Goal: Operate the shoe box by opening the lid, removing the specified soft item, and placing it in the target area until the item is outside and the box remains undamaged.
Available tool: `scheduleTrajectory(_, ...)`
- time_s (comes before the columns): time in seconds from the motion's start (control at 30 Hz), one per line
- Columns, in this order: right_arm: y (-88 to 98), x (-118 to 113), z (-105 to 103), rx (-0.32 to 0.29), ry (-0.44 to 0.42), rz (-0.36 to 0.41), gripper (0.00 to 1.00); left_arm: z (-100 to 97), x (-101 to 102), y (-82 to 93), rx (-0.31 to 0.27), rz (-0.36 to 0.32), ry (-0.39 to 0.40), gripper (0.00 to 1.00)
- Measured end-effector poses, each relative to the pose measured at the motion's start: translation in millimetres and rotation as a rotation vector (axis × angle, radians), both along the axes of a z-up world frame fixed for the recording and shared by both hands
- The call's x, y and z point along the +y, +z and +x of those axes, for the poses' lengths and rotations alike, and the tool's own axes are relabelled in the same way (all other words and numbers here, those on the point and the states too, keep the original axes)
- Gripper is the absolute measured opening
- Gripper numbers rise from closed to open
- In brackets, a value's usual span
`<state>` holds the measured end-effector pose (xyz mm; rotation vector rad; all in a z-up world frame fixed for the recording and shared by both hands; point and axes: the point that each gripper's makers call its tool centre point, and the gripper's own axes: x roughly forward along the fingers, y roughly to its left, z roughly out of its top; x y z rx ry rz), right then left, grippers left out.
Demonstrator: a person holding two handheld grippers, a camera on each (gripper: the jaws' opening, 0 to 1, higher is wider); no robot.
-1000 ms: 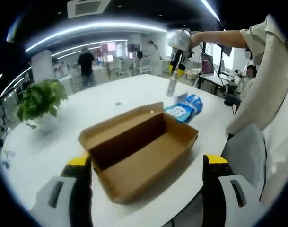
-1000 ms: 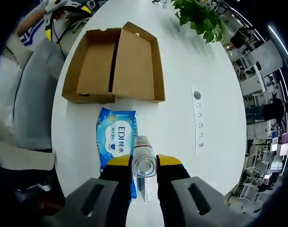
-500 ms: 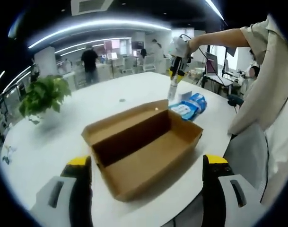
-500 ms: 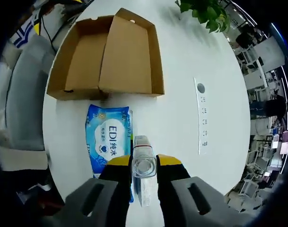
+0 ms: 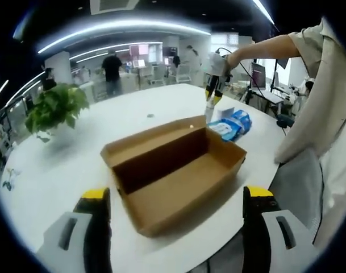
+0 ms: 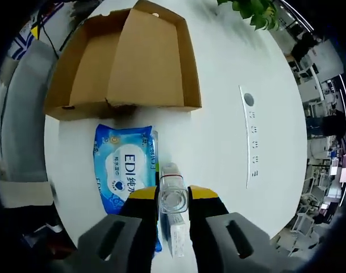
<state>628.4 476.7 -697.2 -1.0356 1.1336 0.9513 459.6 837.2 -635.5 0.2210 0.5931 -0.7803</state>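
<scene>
The brown cardboard shoe box (image 5: 173, 170) lies open on the white table, its inside bare. My left gripper (image 5: 175, 227) is open, its jaws wide apart in front of the box's near end. A blue wipes pack (image 6: 124, 170) lies flat just outside the box (image 6: 121, 60). My right gripper (image 6: 173, 196) is shut on a clear plastic bottle (image 6: 173, 190), held upright above the table beside the pack. From the left gripper view, the right gripper (image 5: 212, 94) holds the bottle (image 5: 208, 112) just beyond the box's far corner, next to the wipes pack (image 5: 232, 125).
A small white carton (image 6: 175, 236) lies under the bottle. A power strip (image 6: 252, 136) is set in the table (image 6: 218, 85). A potted plant (image 5: 53, 108) stands at the left. A grey chair (image 5: 295, 182) and the person's sleeve (image 5: 320, 85) crowd the right edge.
My right gripper has come down closer to the table with the bottle, beside the wipes pack. The left view has drifted slightly; the box has not moved.
</scene>
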Motion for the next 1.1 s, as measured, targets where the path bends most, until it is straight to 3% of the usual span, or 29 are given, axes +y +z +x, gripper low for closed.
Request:
scheduleTrajectory(0.63, -13.5, 1, 1, 0.017, -0.005, 0.004, 0.17, -4.9, 0, -15.2, 0.038, 0.018, 0.016, 0.96)
scheduleTrajectory(1.1, -11.4, 0, 9, -0.027, 0.052, -0.006, 0.2, 2.3, 6, -21.1, 0.06, 0.014, 0.06, 0.86)
